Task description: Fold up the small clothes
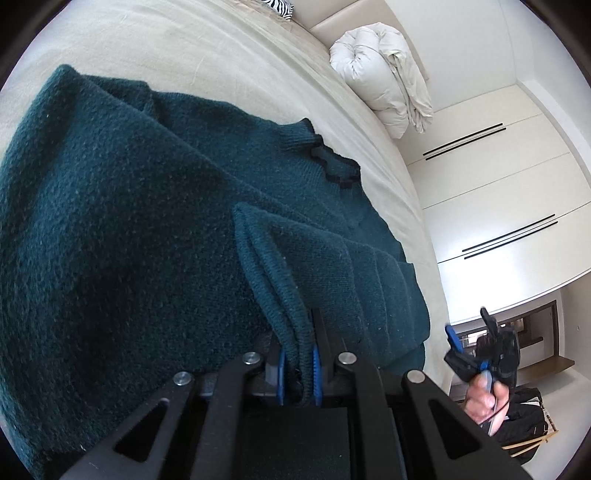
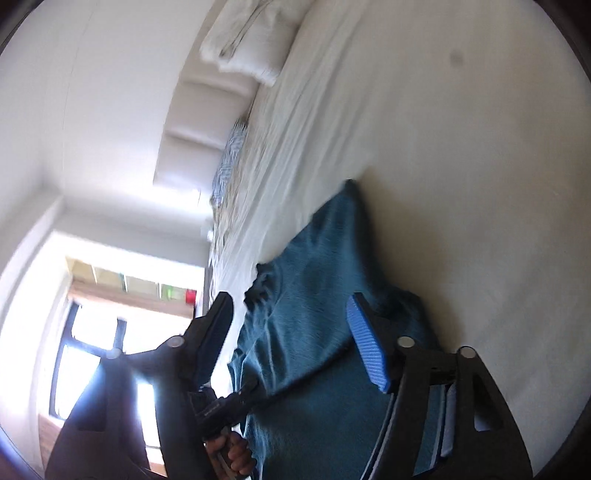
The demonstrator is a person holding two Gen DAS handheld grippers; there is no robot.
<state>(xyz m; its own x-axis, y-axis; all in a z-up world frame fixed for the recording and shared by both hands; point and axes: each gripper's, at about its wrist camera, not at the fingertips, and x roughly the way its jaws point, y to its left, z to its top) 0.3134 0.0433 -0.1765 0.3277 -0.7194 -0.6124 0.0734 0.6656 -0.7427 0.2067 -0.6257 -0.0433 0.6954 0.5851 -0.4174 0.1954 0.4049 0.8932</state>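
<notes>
A dark teal knit sweater point(image 1: 129, 221) lies spread on the cream bed point(image 1: 184, 48), its scalloped collar point(image 1: 332, 166) toward the far side. My left gripper point(image 1: 297, 365) is shut on a ribbed folded edge of the sweater, which stands up between the blue pads. In the left wrist view my right gripper point(image 1: 469, 330) hangs off the bed's right edge in a hand, open and empty. In the right wrist view the right gripper point(image 2: 291, 343) is open above the sweater point(image 2: 314, 295) with nothing between its fingers. The left gripper point(image 2: 253, 389) shows there, clamped on the sweater's edge.
A folded white duvet point(image 1: 380, 85) sits at the head of the bed, beside a zebra-print pillow point(image 1: 277, 7). White wardrobe doors point(image 1: 498, 192) stand past the bed's right side. A bright window point(image 2: 103, 350) fills the lower left of the right wrist view.
</notes>
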